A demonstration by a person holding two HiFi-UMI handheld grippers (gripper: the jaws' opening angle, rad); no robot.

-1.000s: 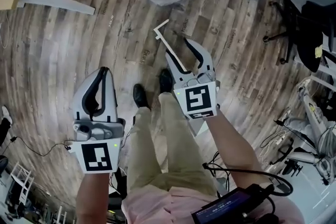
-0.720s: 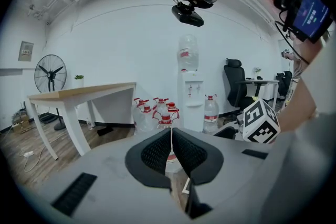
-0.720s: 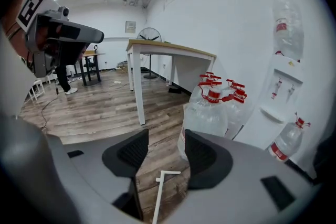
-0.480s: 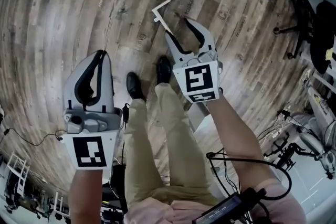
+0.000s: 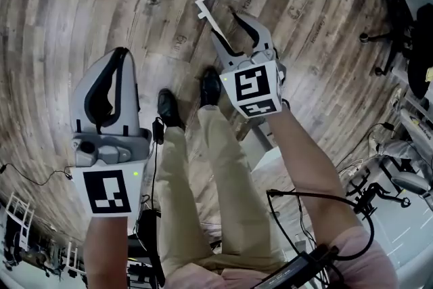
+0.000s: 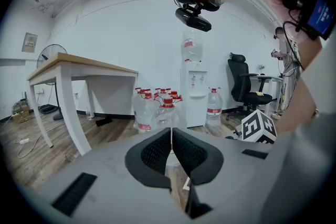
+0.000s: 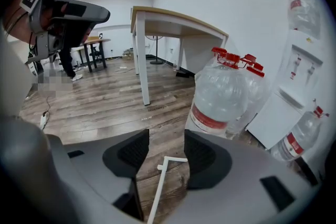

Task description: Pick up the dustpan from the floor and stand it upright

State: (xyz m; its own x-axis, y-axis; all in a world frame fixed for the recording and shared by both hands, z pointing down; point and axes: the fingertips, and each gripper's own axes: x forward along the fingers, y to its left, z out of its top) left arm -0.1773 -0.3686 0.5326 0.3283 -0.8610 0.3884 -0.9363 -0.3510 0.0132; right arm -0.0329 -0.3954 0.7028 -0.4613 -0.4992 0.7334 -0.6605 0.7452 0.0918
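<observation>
- A grey-brown wooden plank floor [image 5: 81, 30] is being looked down upon, with the person's legs in beige trousers [image 5: 203, 172] standing on it.
- A white table with a pale wooden top [image 7: 157, 29] is being shown on that floor, and large clear plastic water bottles with red caps [image 7: 223, 94] are being shown near it.
- The white dustpan with a long thin handle [image 5: 215, 18] is being shown by that handle alone. It is slanting over the floor ahead of the shoes, and its pan end is being hidden under the right gripper [image 5: 242, 30] and forearm.
- The right gripper's jaws are being held spread, with the handle lying between them and seemingly touched by neither pad.
- The left gripper [image 5: 122, 57] is being held off to the side, its jaws pressed together on nothing.
- The task is being judged as barely begun: the handle is not yet being gripped, so closing, lifting and standing the dustpan upright are all left.
</observation>
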